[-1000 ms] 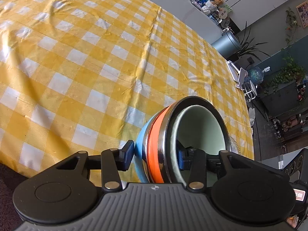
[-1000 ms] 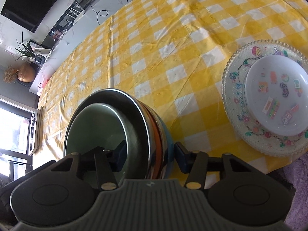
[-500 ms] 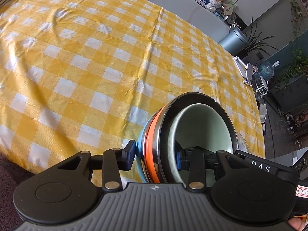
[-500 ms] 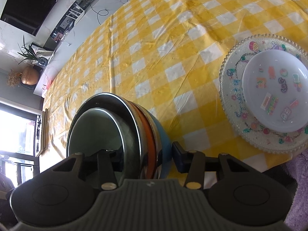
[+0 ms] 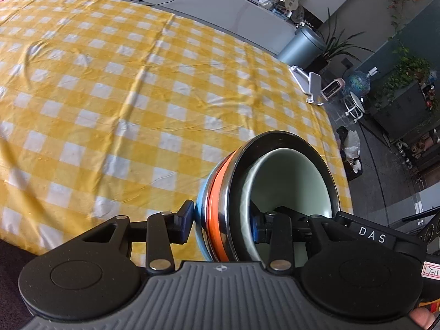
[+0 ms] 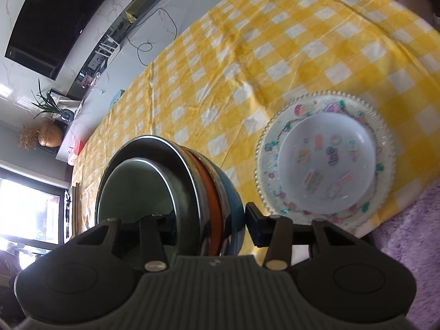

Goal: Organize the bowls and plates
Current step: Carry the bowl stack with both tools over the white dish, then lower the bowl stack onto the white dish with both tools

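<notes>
Yellow-and-white checked cloth (image 5: 137, 88) is covering the table under a nested stack of bowls (image 5: 264, 192), pale green inside steel, orange and blue, which is tipping on its side off the surface. The left gripper (image 5: 220, 222) is pinching one side of the stack's wall between its fingers, while the right gripper (image 6: 209, 225) is clamping the opposite side. Two stacked patterned plates (image 6: 327, 156) are lying near the table edge to the right
</notes>
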A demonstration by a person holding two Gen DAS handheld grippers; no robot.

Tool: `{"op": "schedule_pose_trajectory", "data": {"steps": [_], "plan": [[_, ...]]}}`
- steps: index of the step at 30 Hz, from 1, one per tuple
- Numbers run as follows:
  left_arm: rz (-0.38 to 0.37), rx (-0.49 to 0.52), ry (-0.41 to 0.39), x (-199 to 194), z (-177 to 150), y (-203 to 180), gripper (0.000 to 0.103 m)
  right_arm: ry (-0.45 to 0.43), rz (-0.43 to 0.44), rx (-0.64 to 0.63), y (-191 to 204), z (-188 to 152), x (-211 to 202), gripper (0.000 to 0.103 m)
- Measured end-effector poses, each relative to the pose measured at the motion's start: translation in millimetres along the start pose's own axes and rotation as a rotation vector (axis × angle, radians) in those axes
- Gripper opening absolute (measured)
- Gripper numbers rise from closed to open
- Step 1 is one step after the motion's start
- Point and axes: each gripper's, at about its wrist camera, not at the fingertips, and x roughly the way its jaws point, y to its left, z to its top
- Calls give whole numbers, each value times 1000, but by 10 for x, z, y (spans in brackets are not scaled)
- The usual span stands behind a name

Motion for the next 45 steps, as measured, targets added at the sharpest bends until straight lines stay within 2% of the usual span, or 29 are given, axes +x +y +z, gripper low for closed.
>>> {"op": "schedule_pose_trajectory", "data": {"steps": [6, 13, 28, 36, 42, 43, 45], "plan": [[-48, 44, 20, 175, -20, -459, 43, -60, -23, 19, -286, 238, -370, 46], [-77, 39, 80, 510, -48, -712, 43, -74, -74, 31, -628, 456, -536, 46], [-30, -13, 140, 839, -17, -653, 43, -16, -79, 51, -851, 609, -224, 46], [-18, 11, 138, 855, -16, -708, 44, -8, -60, 74, -934, 621, -193, 46], [-31, 8, 141, 862, -7, -691, 46, -14, -62, 68, -911, 619, -193, 52], [-32, 15, 137, 857, -8, -694, 46, -21, -75, 53, -887, 617, -197, 57], [-31, 35, 116, 833, -14, -712, 46, -37, -99, 22, -845, 611, -212, 61]]}}
